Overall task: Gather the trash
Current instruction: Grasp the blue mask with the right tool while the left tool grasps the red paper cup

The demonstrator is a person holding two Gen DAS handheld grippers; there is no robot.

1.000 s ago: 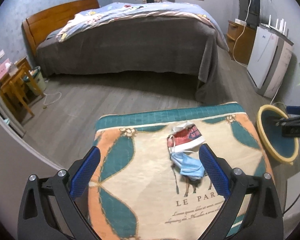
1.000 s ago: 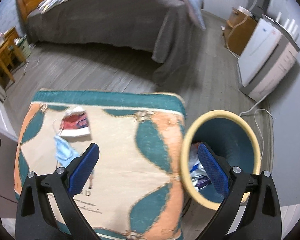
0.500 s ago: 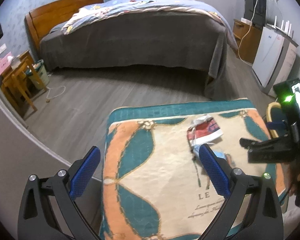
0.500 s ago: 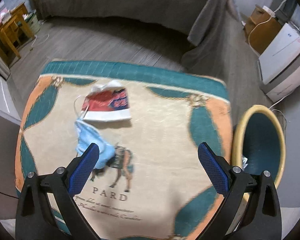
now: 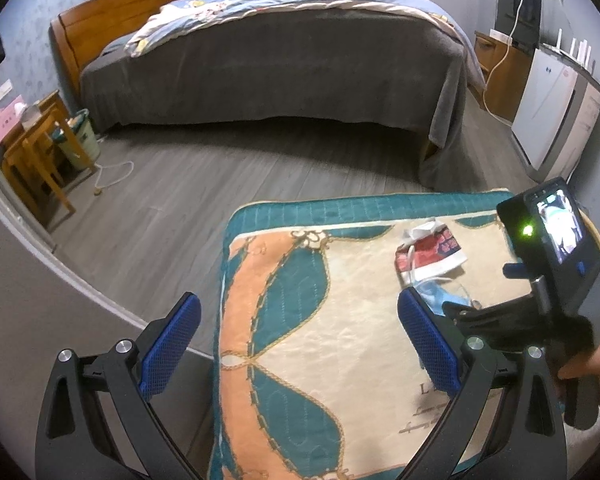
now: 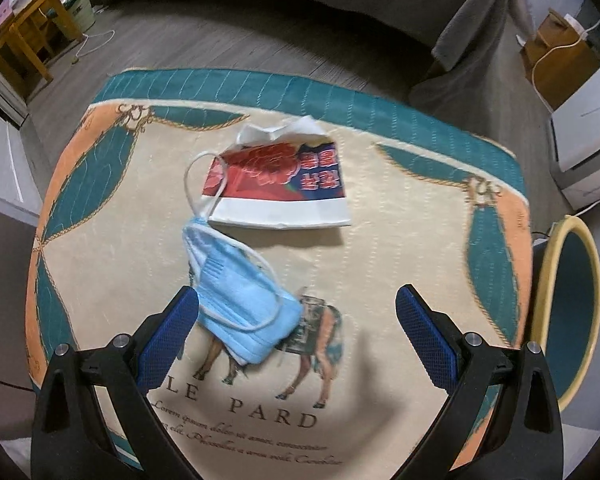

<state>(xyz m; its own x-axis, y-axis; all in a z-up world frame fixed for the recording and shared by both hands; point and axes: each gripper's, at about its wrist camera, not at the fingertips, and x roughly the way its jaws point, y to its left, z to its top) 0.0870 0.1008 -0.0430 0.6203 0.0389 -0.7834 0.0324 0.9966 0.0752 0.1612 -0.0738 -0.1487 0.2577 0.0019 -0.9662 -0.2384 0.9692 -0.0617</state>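
A light blue face mask [image 6: 240, 300] and a flattened red, blue and white paper wrapper [image 6: 284, 184] lie on a table under a patterned cloth [image 6: 380, 248]. My right gripper [image 6: 298, 338] is open and hovers just above the mask, which lies near its left finger. The mask [image 5: 440, 298] and wrapper [image 5: 430, 250] also show in the left wrist view, where the right gripper's body [image 5: 540, 304] stands over them. My left gripper [image 5: 298, 344] is open and empty, over the cloth's left part. A teal bin with a yellow rim [image 6: 572, 304] stands right of the table.
A bed with a grey cover [image 5: 280, 60] stands across the wood floor. A wooden side table [image 5: 32, 152] and a small basket [image 5: 80, 140] are at the left. A white appliance [image 5: 552, 116] and a wooden cabinet [image 5: 500, 76] stand at the right wall.
My right gripper moved left from over the bin to above the mask and wrapper, and closer to the cloth. My left gripper shifted left, off the trash.
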